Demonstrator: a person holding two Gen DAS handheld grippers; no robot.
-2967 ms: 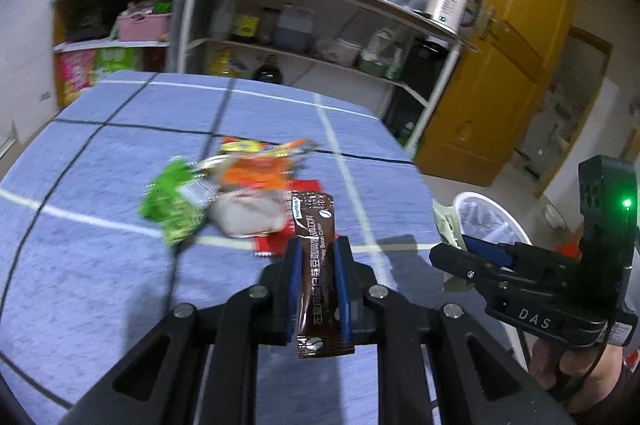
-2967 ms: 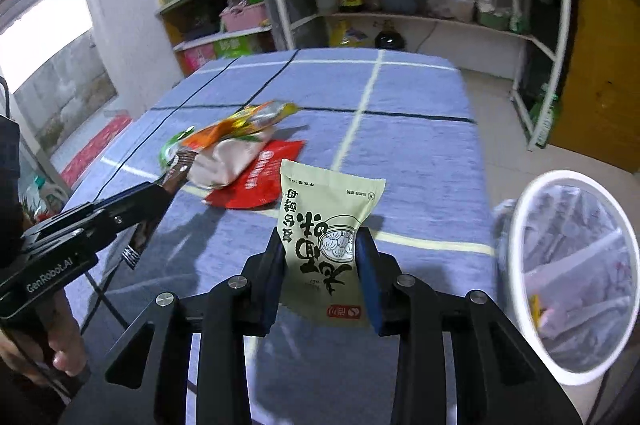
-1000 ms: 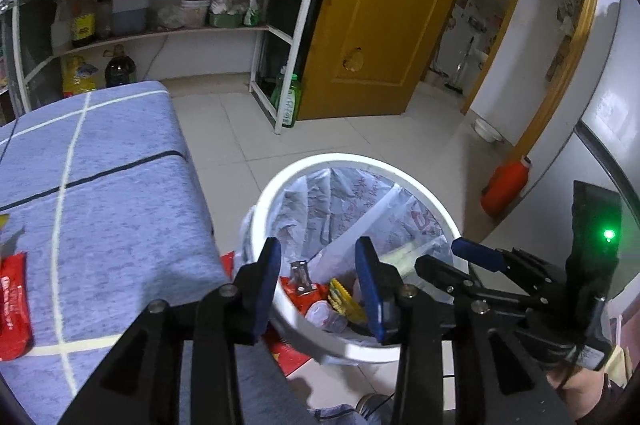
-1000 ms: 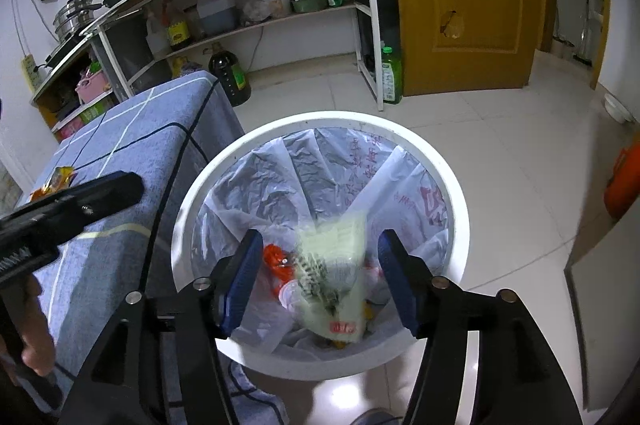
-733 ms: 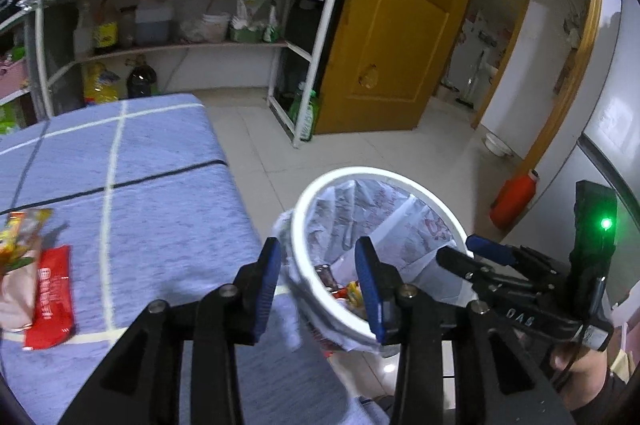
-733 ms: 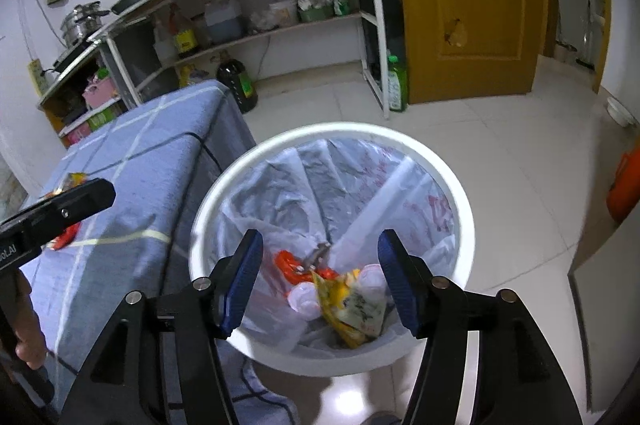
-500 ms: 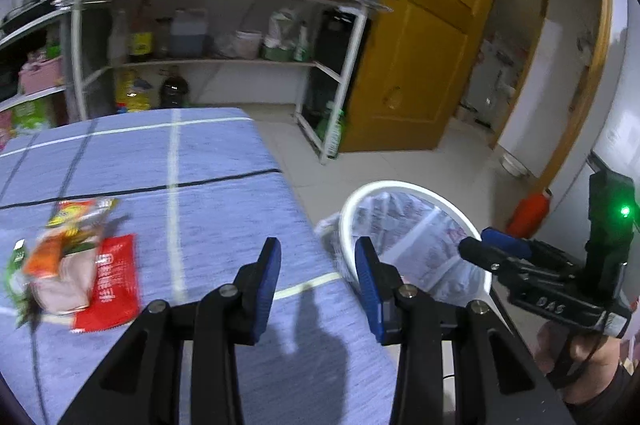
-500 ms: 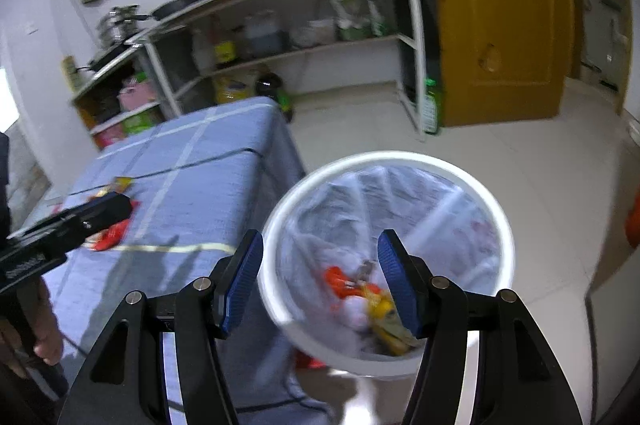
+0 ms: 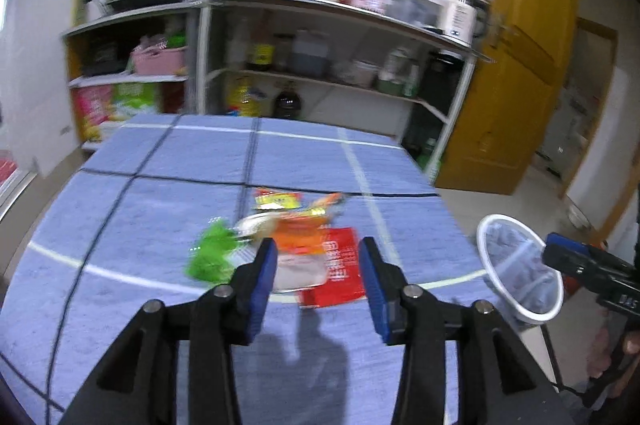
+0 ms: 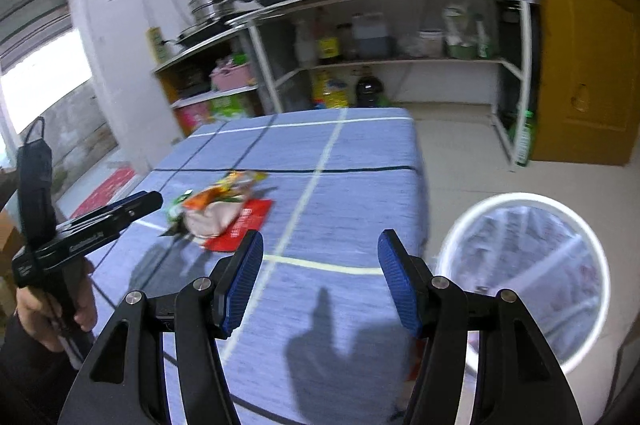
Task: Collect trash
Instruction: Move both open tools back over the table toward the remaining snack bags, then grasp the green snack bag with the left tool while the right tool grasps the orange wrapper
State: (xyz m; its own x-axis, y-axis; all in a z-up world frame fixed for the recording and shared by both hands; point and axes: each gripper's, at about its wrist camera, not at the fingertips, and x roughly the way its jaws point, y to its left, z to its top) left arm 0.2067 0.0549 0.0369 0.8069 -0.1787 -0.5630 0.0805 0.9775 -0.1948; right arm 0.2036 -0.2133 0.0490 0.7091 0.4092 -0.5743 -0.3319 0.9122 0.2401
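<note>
Left gripper (image 9: 318, 275): jaws are opening, nothing between them; it is pointing at the trash pile on the table.
Right gripper (image 10: 320, 275): jaws are standing wide apart, carrying nothing; it is hovering over the table's near edge.
Trash (image 9: 280, 245): a clump of wrappers is lying mid-table (image 9: 160, 209): a green one, an orange one, a pale pouch and a red packet, overlapping.
Bin (image 10: 524, 277): standing on the floor beside the table, lined with a bag; contents are too blurred to tell.
Progress: partway, by my judgement; the pile is awaiting pickup.
Remaining: grasping each wrapper and carrying it to the bin.
</note>
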